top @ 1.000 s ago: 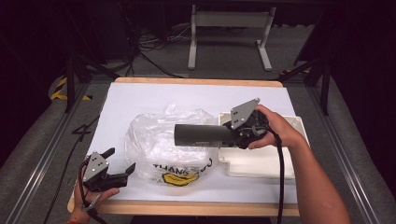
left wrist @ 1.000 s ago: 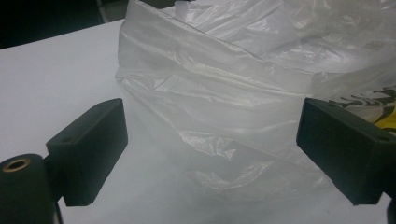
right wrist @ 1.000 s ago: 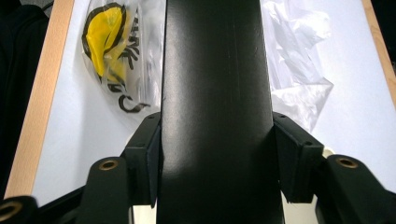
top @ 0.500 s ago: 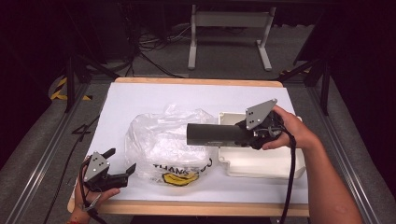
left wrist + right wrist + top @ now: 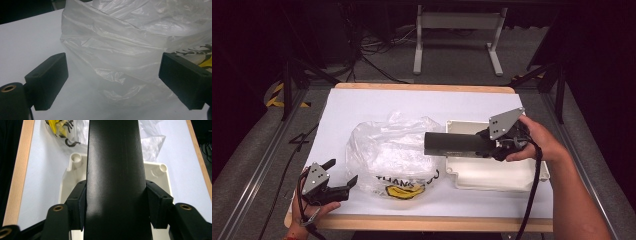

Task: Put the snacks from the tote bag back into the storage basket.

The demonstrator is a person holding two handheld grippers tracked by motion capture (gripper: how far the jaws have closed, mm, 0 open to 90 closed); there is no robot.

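The right gripper (image 5: 484, 143) is clamped on a black tube (image 5: 455, 143), held level above the white box (image 5: 492, 172), its free end over the bag (image 5: 389, 155). This looks like the carrying step; next likely calls for lowering it into the box. The left gripper (image 5: 341, 172) waits beside the bag, jaws apart.

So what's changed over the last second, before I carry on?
The right gripper, clamped on the black tube throughout, has carried it to the right, away from the plastic bag and further over the white tray. The left gripper, open by the bag, stayed put; bag and tray haven't shifted.
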